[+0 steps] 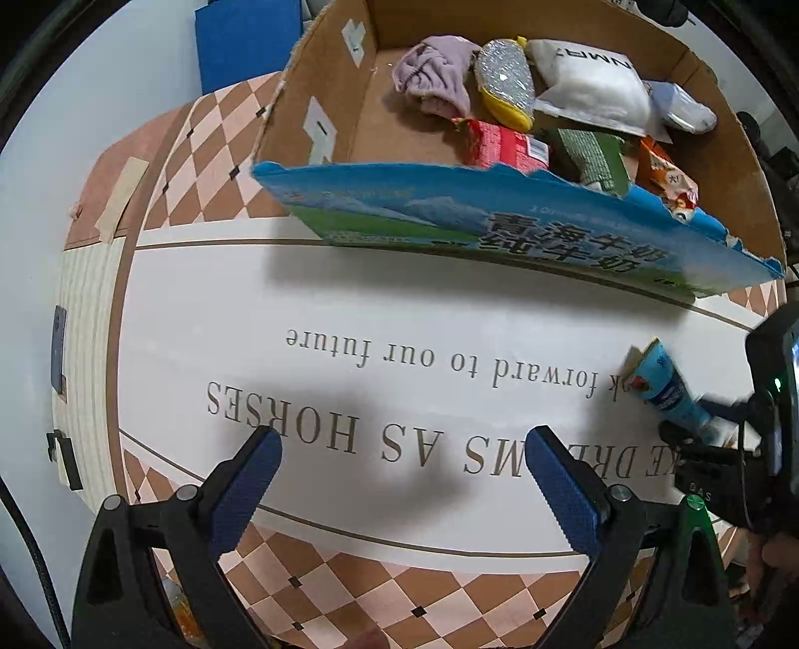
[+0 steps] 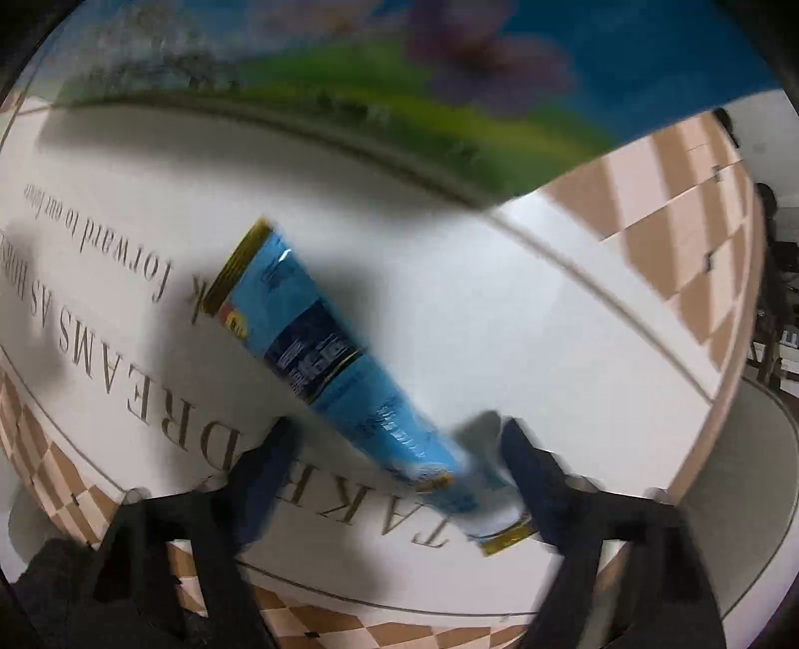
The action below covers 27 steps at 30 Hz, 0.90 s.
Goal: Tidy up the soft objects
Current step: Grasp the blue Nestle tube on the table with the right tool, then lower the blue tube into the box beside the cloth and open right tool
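Note:
A blue tube [image 2: 329, 359] with gold ends lies on the white table mat, its cap end between my right gripper's [image 2: 394, 449] fingers. The jaws stand wide apart around the tube's lower end; the view is blurred and contact is unclear. The tube [image 1: 666, 387] also shows in the left wrist view, at the right, with the right gripper [image 1: 699, 424] at its near end. My left gripper [image 1: 402, 457] is open and empty above the mat's lettering. A cardboard box [image 1: 319, 130] at the back holds a purple cloth [image 1: 439, 75], a glittery pouch [image 1: 504, 82], a white pillow [image 1: 594, 82] and snack packets.
The box's blue and green printed flap [image 1: 499, 219] hangs over the mat toward me and also fills the top of the right wrist view [image 2: 349, 90]. The round table has a checkered border [image 1: 359, 589]. A blue block [image 1: 244, 40] stands behind the box at left.

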{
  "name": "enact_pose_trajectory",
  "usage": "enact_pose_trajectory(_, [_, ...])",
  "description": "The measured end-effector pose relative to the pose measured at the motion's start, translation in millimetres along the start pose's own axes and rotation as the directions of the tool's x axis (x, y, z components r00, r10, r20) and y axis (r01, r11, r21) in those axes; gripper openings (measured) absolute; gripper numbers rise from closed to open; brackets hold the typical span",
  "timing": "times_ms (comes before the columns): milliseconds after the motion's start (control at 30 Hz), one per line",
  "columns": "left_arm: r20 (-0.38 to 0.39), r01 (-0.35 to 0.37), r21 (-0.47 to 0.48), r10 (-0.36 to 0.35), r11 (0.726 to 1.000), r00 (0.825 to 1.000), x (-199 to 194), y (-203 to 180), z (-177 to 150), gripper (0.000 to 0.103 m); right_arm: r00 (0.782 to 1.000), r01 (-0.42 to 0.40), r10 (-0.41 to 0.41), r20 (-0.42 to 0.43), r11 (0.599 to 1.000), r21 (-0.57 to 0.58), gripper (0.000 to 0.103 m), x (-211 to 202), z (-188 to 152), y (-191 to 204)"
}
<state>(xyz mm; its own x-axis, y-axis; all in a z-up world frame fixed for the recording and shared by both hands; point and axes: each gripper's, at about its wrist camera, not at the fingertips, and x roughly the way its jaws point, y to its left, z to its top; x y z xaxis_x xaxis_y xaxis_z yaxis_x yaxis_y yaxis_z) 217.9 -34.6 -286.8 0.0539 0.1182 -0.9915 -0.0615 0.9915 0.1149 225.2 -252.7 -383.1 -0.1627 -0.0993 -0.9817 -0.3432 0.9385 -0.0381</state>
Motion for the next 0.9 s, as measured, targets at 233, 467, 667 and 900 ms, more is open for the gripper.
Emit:
enact_pose_trajectory(233, [0.058,0.017,-0.002,-0.017,1.000,0.998,-30,17,7,0.100,0.994,-0.108,0.109,-0.031,0.994,0.024,0.015,-8,-27,16])
enact_pose_trajectory(467, [0.141,0.055,0.009,-0.055,0.998,0.988,-87,37,29,0.100,0.922,-0.380,0.369,0.121,0.921,0.089,0.014,-96,-46,21])
enact_pose_trajectory(667, [0.222,-0.064,0.039,0.053,0.997,0.974,-116,51,72,0.100,0.831,-0.498,0.452,0.323,0.864,0.074,0.014,-190,-16,12])
enact_pose_trajectory(900, [0.243,-0.210,0.037,0.195,0.977,0.950,-105,77,136,0.100,0.791,-0.518,0.440,0.425,0.852,0.081,0.014,-221,81,50])
